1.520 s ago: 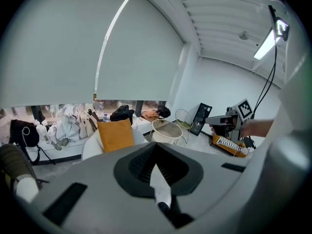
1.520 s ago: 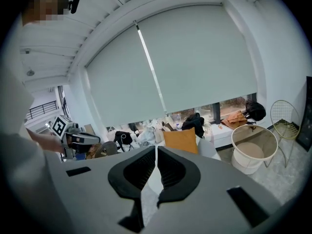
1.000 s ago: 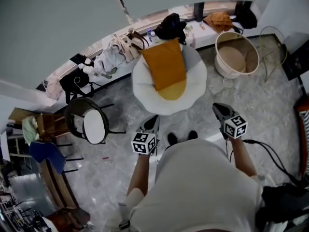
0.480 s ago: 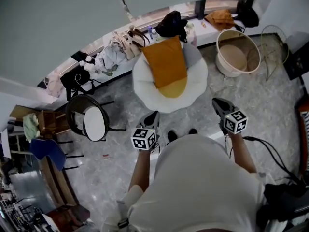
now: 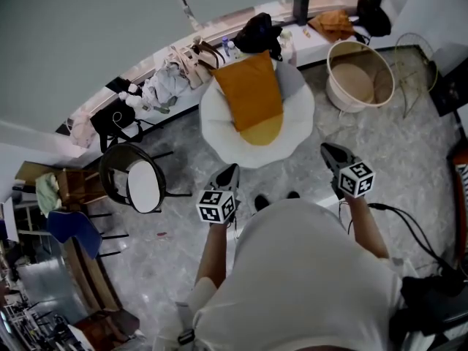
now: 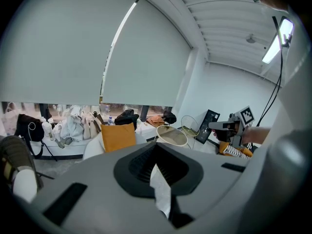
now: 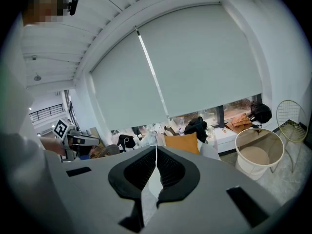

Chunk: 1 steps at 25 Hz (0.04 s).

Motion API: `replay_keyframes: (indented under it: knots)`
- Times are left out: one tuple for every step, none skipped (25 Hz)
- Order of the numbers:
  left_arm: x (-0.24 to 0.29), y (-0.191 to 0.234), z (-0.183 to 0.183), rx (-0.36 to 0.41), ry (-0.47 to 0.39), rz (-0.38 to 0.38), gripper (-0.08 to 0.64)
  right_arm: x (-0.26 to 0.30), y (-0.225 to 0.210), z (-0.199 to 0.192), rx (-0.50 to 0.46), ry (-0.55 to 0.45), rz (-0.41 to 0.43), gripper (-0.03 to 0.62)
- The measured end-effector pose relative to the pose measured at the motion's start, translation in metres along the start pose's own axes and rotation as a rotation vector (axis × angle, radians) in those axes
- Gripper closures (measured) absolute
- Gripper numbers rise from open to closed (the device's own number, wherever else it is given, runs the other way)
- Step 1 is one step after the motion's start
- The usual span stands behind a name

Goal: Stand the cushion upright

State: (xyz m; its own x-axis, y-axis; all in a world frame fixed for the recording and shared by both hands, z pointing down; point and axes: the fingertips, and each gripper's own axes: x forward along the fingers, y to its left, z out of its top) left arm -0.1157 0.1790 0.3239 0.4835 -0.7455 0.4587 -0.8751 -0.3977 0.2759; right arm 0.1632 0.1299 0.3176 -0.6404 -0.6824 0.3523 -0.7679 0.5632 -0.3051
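Your torso (image 5: 311,280) hid most of your shoes (image 5: 261,203) and the near floor. The cushion (image 5: 251,97) covered the middle of the white chair (image 5: 218,131). The clutter (image 5: 170,82) on the far ledge was too small to identify.

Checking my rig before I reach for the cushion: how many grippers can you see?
2. The left gripper is over the floor before the white chair; the right gripper is off to its right, nearer the round tub. Both are shut and empty. None seems hidden.
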Motion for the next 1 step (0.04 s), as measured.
replay_keyframes:
  knots:
    - [0.001,0.0006,0.0003,0.001,0.0,0.0,0.558,0.0004,-0.0007,-0.0009,0.001,0.0,0.0,0.555]
